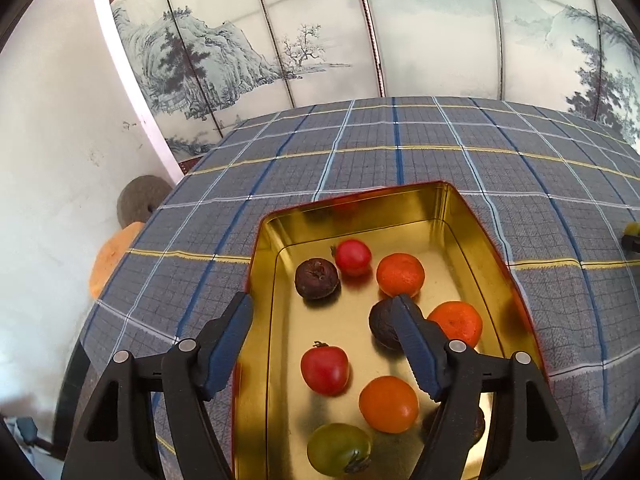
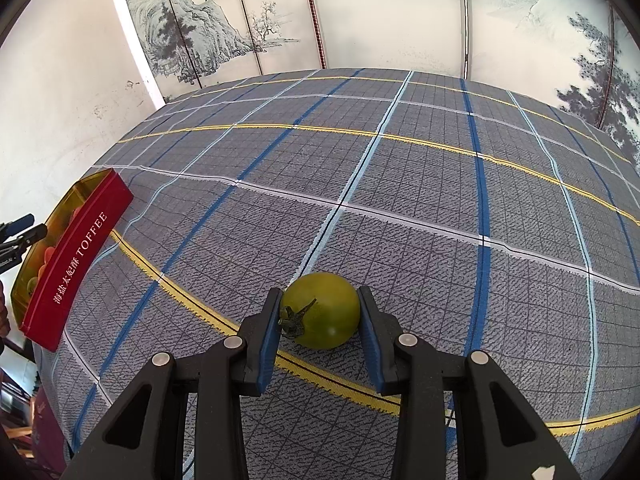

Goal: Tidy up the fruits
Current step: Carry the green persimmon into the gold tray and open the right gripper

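A gold-lined red tin [image 1: 264,280] holds several fruits: red tomatoes [image 1: 325,368], orange tangerines [image 1: 388,404], dark brown fruits [image 1: 317,278] and a green tomato [image 1: 339,449]. My left gripper [image 1: 326,304] is open and empty above the tin, its left finger over the tin's left rim. In the right wrist view my right gripper [image 2: 320,300] is shut on a green tomato [image 2: 324,316] that rests on the plaid cloth [image 2: 400,184]. The tin shows there far left [image 2: 76,256], marked TOFFEE.
The plaid cloth [image 1: 400,148] covers the table. A painted folding screen [image 1: 320,32] stands behind the far edge. A white wall [image 1: 60,140] is at the left, with a round grey object [image 1: 140,200] and an orange object [image 1: 112,256] below the table edge.
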Motion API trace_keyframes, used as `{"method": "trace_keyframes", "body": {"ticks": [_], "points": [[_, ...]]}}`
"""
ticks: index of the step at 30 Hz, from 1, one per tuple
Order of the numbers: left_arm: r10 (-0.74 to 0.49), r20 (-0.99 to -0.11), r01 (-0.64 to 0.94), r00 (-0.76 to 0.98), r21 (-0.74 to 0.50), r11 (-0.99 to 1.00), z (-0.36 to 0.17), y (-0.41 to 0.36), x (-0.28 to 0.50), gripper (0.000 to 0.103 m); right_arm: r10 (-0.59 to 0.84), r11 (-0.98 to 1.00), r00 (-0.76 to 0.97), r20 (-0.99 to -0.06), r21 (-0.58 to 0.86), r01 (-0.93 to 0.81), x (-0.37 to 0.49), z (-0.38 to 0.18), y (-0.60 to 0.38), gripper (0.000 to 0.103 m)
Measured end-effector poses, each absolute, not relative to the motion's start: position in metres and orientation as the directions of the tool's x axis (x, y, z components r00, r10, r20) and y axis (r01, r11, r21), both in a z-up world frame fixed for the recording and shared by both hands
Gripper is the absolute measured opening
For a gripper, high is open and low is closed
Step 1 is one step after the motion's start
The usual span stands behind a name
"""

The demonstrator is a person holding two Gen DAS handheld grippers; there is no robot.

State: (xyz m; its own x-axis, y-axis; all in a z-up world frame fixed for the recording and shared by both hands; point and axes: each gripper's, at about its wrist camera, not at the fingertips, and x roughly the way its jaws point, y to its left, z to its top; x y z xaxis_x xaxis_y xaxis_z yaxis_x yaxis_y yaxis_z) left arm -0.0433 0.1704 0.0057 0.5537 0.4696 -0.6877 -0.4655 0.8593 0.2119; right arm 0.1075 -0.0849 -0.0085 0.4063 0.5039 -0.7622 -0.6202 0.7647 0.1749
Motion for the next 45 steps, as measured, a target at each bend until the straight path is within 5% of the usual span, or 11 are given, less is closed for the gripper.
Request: {"method": "trace_keyframes", "body": {"ticks": [19, 39, 45], "points": [[0.479, -0.672, -0.469, 0.564, 0.217, 0.856, 0.025, 0.144, -0.078, 0.076, 0.551, 0.699, 0.389, -0.738, 0.154, -0.699, 0.070, 0.006, -0.059, 0.034], [0.486, -0.662, -0.509, 0.571, 0.179, 0.842, 0.027, 0.152, -0.104, 0.076, 0.738, 0.389, 0.196, -0.645, 0.170, -0.906, -0.032, 0.073, 0.070, 0.034], [0.515, -0.645, -0.537, 0.564, 0.187, 0.822, 0.028, 0.160, -0.116, 0.088, 0.745, 0.325, 0.141, -0.652, 0.169, -0.931, -0.049, 0.072, 0.105, 0.034]]}}
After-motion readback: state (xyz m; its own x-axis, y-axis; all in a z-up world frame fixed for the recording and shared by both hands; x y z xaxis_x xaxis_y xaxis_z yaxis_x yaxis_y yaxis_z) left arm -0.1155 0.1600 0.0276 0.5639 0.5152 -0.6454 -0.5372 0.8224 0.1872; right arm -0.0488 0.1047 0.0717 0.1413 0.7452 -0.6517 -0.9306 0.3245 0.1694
